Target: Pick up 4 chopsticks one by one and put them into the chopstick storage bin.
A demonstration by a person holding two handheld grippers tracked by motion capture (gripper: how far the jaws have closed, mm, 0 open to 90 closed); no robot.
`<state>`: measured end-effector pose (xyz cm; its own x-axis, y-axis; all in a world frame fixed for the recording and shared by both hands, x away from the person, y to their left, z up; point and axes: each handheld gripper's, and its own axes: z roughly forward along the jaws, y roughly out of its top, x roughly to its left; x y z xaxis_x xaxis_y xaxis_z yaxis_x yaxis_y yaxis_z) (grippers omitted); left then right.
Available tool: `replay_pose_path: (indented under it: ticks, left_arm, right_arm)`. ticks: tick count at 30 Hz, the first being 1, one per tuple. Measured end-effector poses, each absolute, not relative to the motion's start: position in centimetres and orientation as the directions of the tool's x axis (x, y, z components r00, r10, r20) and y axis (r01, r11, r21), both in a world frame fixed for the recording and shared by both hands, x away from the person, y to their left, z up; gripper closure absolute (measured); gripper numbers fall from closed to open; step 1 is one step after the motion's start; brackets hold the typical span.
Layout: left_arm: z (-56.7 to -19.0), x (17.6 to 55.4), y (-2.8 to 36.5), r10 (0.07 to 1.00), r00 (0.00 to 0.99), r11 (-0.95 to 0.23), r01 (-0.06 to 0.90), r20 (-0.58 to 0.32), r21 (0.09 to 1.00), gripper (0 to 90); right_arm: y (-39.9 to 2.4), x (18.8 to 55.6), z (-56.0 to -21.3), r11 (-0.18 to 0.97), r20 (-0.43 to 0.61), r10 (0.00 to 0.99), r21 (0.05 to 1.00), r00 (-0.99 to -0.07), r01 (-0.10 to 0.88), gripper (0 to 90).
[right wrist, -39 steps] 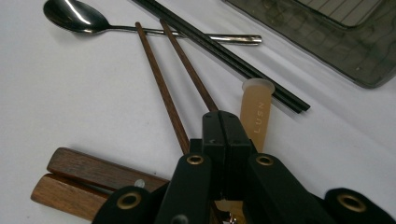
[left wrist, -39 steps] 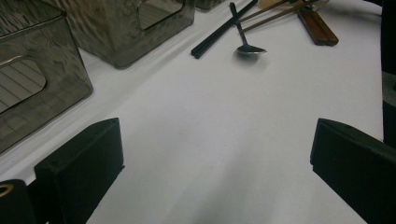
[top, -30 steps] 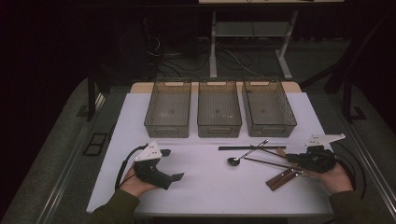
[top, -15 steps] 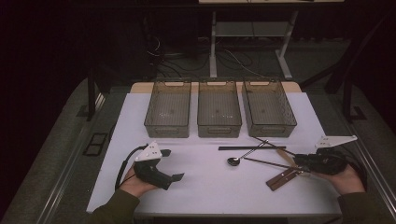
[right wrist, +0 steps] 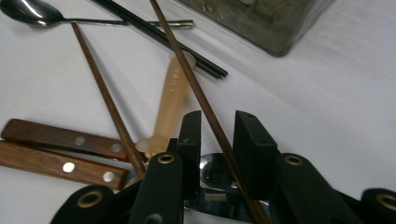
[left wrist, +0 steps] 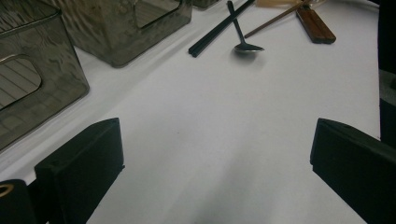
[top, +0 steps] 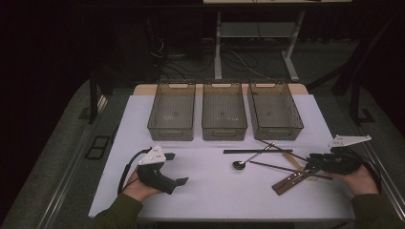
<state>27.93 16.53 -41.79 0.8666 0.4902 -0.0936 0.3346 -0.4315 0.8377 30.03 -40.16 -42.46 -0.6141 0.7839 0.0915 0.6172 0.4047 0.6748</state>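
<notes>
My right gripper [top: 313, 164] lies low at the table's right edge over a heap of cutlery. In the right gripper view its jaws [right wrist: 218, 126] stand a little apart and have just been opening. A thin brown chopstick [right wrist: 187, 70] runs between the pads, which do not press on it. A second brown chopstick [right wrist: 105, 93], a beige handle [right wrist: 173, 102] and two wooden handles [right wrist: 56, 140] lie in front. A steel spoon [top: 239, 164] and black chopsticks [top: 248, 151] lie further left. My left gripper [top: 177, 168] rests open on the table with nothing between its jaws [left wrist: 215, 154].
Three smoky plastic bins [top: 172, 112], [top: 223, 110], [top: 274, 109] stand in a row at the back of the white tabletop [top: 215, 191]. The right bin's corner [right wrist: 275, 28] is close ahead of the right gripper. Dark floor and a desk frame lie beyond.
The right hand has slid to the right, toward the table edge, and its jaws have parted from shut. The left hand and the cutlery have stayed put.
</notes>
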Motion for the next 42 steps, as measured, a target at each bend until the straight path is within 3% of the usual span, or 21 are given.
replay_pose_path:
  ticks: [11, 42]
  left_arm:
    - [-41.9, 27.9, 16.4, 0.490, 0.866, -0.432, 0.340, -0.099, 0.836, 1.7]
    - [-42.0, 27.9, 16.3, 0.476, 0.874, -0.440, 0.335, -0.100, 0.833, 1.7]
  right_arm:
    - [-40.1, 31.3, -43.9, 0.464, 0.097, 0.743, 0.638, -0.663, 0.614, 67.7]
    - [-39.7, 30.9, -43.7, 0.564, 0.065, 0.647, 0.629, -0.760, 0.534, 83.4]
